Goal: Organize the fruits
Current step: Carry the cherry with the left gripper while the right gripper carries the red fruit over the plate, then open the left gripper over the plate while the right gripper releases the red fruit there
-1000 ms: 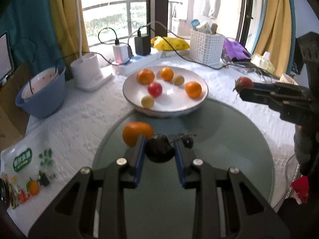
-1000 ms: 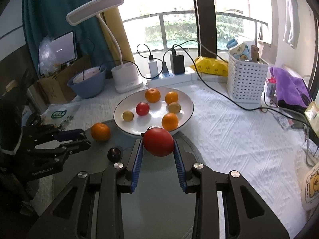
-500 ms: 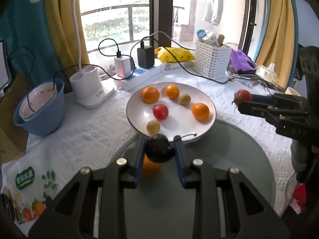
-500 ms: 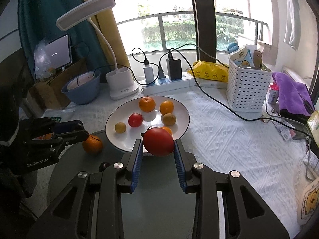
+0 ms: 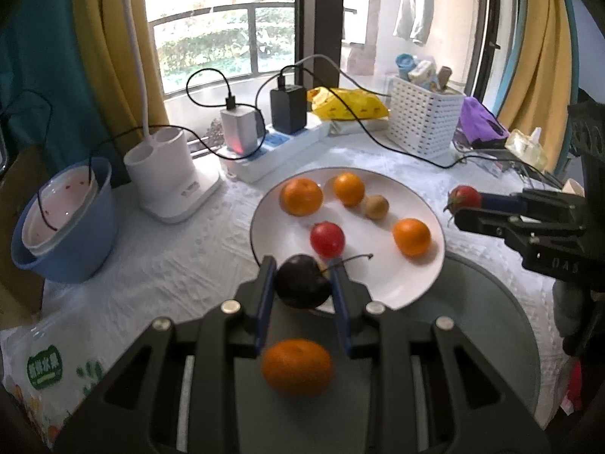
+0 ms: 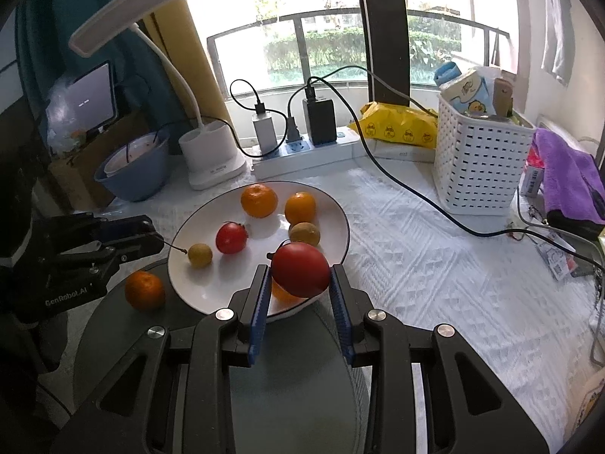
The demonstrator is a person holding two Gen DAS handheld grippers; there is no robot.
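My left gripper (image 5: 301, 278) is shut on a dark plum (image 5: 301, 282) with a thin stem, held over the near rim of the white plate (image 5: 423, 291). My right gripper (image 6: 299, 278) is shut on a red tomato (image 6: 300, 269) above the plate's (image 6: 200, 295) near edge. The plate carries several fruits: oranges (image 5: 301, 196), a red one (image 5: 327, 239), and small yellow-brown ones (image 6: 199, 254). One loose orange (image 5: 297, 367) lies on the grey glass disc beneath my left gripper, also seen as the orange (image 6: 145, 290) left of the plate. In the right wrist view the left gripper (image 6: 151, 240) shows at the plate's left.
A blue bowl (image 5: 64, 242), white lamp base (image 5: 170, 185), power strip with chargers and cables (image 5: 272, 151), yellow bag (image 5: 348, 104) and white basket (image 5: 423, 121) stand behind the plate. A purple cloth (image 6: 567, 178) lies right. A printed fruit bag (image 5: 45, 370) sits front left.
Both grippers moved forward toward the plate with their fruit. The loose orange, earlier ahead of my left gripper, now lies beneath it.
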